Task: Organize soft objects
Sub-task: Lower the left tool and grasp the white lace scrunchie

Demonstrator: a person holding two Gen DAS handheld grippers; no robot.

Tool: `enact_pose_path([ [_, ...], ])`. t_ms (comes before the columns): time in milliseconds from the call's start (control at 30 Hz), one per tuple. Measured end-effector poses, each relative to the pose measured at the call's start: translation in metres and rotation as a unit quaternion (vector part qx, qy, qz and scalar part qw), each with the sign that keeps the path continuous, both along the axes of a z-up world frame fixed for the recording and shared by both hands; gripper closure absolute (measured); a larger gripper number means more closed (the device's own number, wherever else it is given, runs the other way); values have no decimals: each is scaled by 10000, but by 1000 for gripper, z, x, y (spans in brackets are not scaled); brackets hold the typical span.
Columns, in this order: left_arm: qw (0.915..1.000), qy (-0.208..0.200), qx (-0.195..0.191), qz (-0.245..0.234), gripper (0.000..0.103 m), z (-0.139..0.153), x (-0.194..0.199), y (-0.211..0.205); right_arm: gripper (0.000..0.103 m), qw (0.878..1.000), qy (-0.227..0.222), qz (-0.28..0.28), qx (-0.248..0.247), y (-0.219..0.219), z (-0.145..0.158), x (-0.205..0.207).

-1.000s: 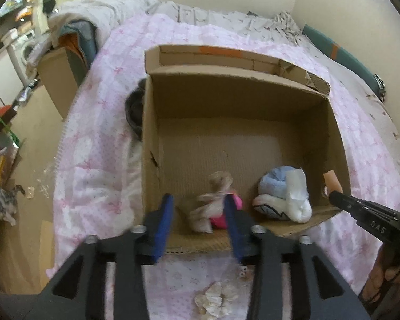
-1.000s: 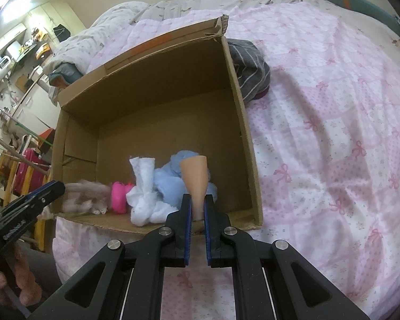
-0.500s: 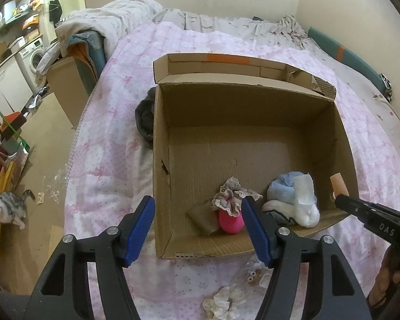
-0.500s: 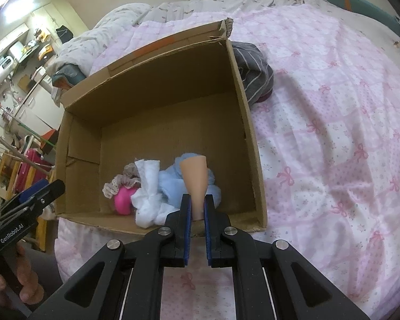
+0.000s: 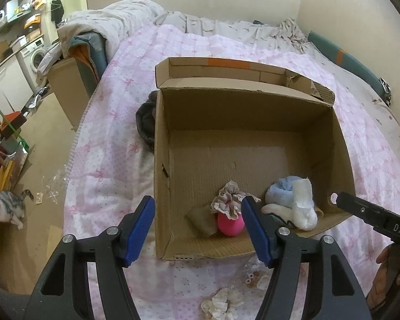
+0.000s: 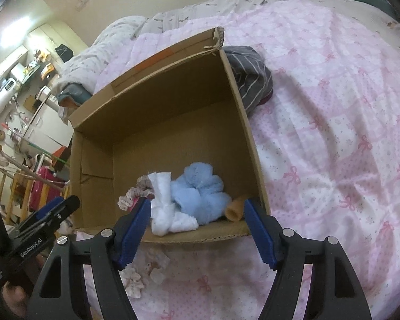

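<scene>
Your right hand-held gripper (image 6: 194,230) has released the tan tube (image 6: 234,209) into corrugated cardboard box (image 5: 253,112) | left hand-held gripper (image 5: 198,229) spread, empty | fluffy blue sock (image 6: 200,194), lace-trimmed pink ball (image 5: 230,225) inside

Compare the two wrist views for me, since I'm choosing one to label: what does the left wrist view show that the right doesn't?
Only the left wrist view shows the pink ball, the brown cloth beside it and the cat on the floor. Only the right wrist view shows the tan tube in the box corner and the dark cloth's stripes. Both show the cardboard box, blue plush, white sock, lace scrunchie, and both grippers, left and right, open.
</scene>
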State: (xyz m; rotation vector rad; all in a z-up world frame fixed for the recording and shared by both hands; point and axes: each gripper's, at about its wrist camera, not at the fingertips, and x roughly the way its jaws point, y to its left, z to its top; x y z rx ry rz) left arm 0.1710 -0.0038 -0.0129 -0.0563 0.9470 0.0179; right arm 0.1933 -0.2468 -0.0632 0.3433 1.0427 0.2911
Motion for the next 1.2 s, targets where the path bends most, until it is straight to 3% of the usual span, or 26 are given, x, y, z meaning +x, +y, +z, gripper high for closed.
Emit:
enact_pose_path([
  [200, 10000, -37, 45, 27, 39, 3, -3, 1, 25, 9999, -121, 10, 4, 2, 6, -1],
  [433, 9999, -119, 108, 6, 39, 10, -14, 2, 0, 9989, -456, -61, 26, 1, 18, -11],
  [833, 9996, -46, 11, 294, 39, 15, -45, 23, 0, 9982, -585, 30, -91, 8, 26, -44],
  [1000, 9976, 340, -328, 500, 39, 5, -57, 36, 0, 9986, -482, 197, -82, 17, 23, -60],
  [1200, 9955, 697, -374, 518, 39, -6, -72, 35, 0, 9994, -160, 298, 25, 26, 12, -75],
])
